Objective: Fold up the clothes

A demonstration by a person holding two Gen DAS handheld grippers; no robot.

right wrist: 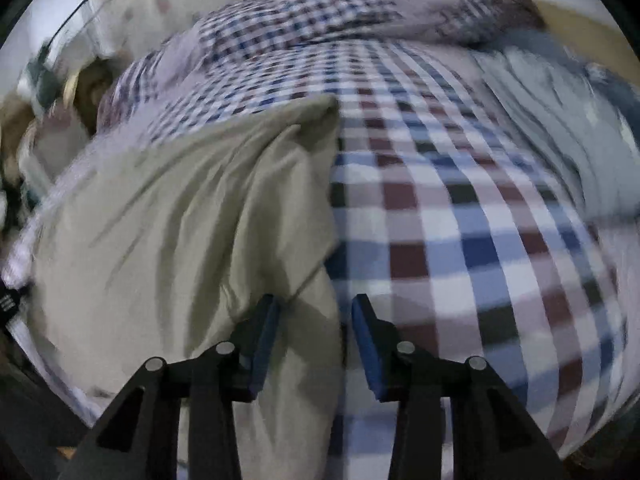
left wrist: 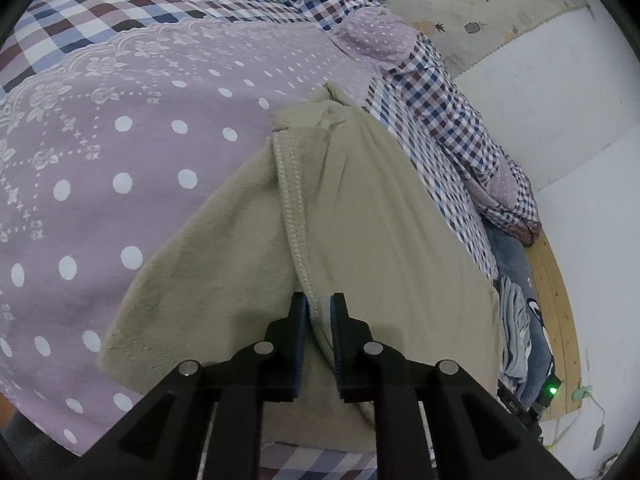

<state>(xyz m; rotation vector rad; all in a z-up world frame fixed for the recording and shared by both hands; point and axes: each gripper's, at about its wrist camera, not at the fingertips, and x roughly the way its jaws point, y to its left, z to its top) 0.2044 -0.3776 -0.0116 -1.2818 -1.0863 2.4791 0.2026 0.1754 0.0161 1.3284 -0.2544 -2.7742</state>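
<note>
1. Beige garment (left wrist: 360,216) spread on the bed, over a lilac polka-dot quilt (left wrist: 120,184) and a checked cover (right wrist: 460,220); partly doubled over, with a stitched hem (left wrist: 292,208) running lengthwise toward the left wrist camera.
2. Left tongs (left wrist: 318,306) clenched on that stitched edge, cloth pinched in the narrow gap between the two blue pads.
3. Right tongs (right wrist: 314,308) released, jaws well apart, straddling the garment's side edge where it meets the checked cover; no grasp visible, though blur in this view hides detail.
4. Soft, limp fabric by the look of the long draping creases; probably light, fleecy on one face and smoother on the other. No stiffness to count on: likely to sag from any single pinch point and bunch if dragged.
5. Not fragile, and likely not slippery either, given the napped face and rubbery pads.
6. Best hold: hems and corners, where the layers are thickest. Corner (right wrist: 324,104) at the far end of the right wrist view looks like a sound second hold, well apart from the left pinch.
7. Two pinches along one edge, kept taut, likely needed for a square fold; a single hold risks a twisted, uneven crease.
8. Grey clothing (left wrist: 516,320) heaped at the bed's edge, apart from the beige piece.
</note>
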